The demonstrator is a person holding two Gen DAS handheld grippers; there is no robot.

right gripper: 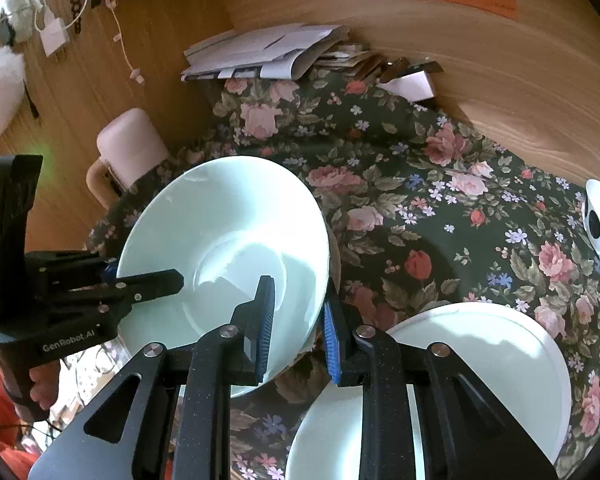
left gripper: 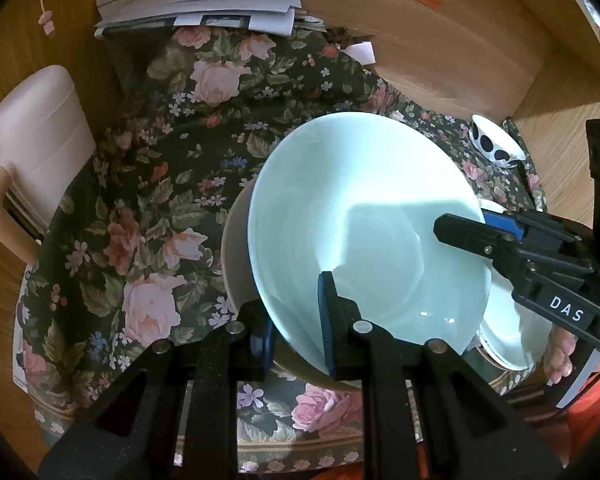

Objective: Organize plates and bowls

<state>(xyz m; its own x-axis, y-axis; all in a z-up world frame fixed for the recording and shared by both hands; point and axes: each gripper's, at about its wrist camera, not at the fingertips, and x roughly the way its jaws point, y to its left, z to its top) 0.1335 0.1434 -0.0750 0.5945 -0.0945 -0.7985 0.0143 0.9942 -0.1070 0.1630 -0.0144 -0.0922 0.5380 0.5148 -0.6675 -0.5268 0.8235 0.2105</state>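
**Both tools on one tilted plate**

A pale green plate (left gripper: pixel 364 236) is held tilted above the flowered cloth (left gripper: pixel 148 208) on the bench, its face turned up toward the cameras. The left tool (left gripper: pixel 296 320) clamps the plate's near rim between its blue pads. The right tool (right gripper: pixel 298 316) straddles the opposite rim, jaws narrow; whether it grips I cannot tell. Only the right view shows a second plate (right gripper: pixel 480 356) lying flat nearby.
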